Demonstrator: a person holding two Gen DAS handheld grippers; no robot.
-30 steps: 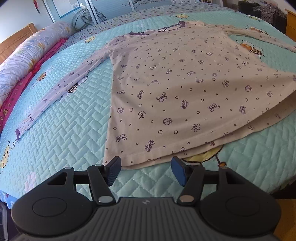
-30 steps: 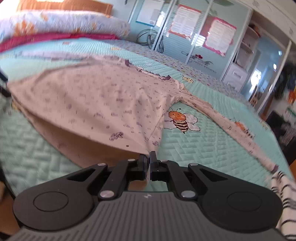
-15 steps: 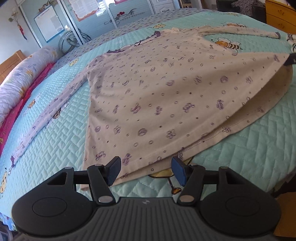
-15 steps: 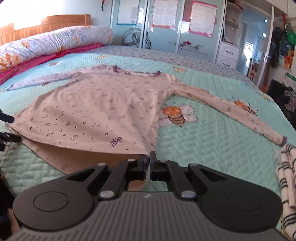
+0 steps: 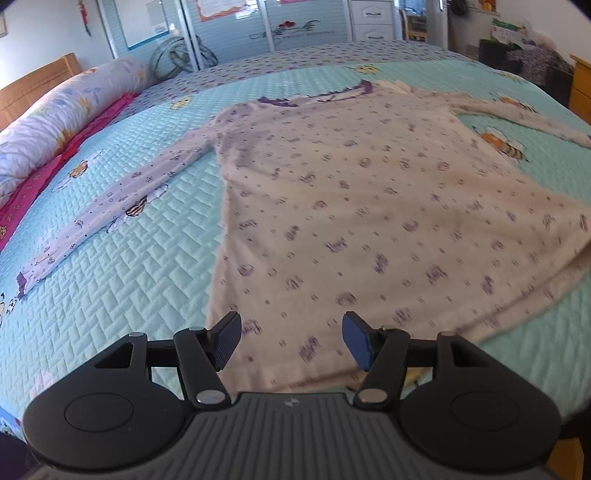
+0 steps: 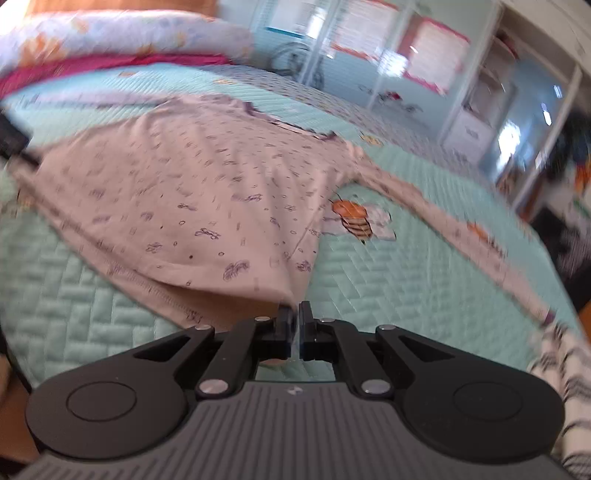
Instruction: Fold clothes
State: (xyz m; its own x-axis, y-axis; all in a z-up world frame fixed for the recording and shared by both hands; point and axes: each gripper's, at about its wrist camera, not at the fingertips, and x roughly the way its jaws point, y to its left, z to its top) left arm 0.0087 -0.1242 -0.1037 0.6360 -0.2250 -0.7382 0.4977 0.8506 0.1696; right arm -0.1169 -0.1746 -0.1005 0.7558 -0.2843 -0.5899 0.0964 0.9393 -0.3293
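A pale long-sleeved shirt (image 5: 351, 206) with small purple prints lies spread on the teal quilted bed (image 5: 122, 280), collar at the far end and both sleeves stretched out. My left gripper (image 5: 291, 341) hovers open over the shirt's near left hem corner, its blue pads apart with cloth under the gap. My right gripper (image 6: 297, 325) is shut on the right hem corner of the shirt (image 6: 192, 192), which it holds lifted, so the hem's underside shows. The left gripper's edge shows dark at the far left of the right wrist view.
A rolled floral duvet (image 5: 62, 122) and a pink blanket (image 5: 44, 173) lie along the bed's left side by a wooden headboard. A striped black-and-white garment (image 6: 565, 373) lies at the bed's right edge. Wardrobe doors (image 5: 258, 26) stand behind the bed.
The left gripper has come in over the shirt's hem, which now lies under its open pads. The right gripper stays shut on the lifted hem corner, and its view has swung.
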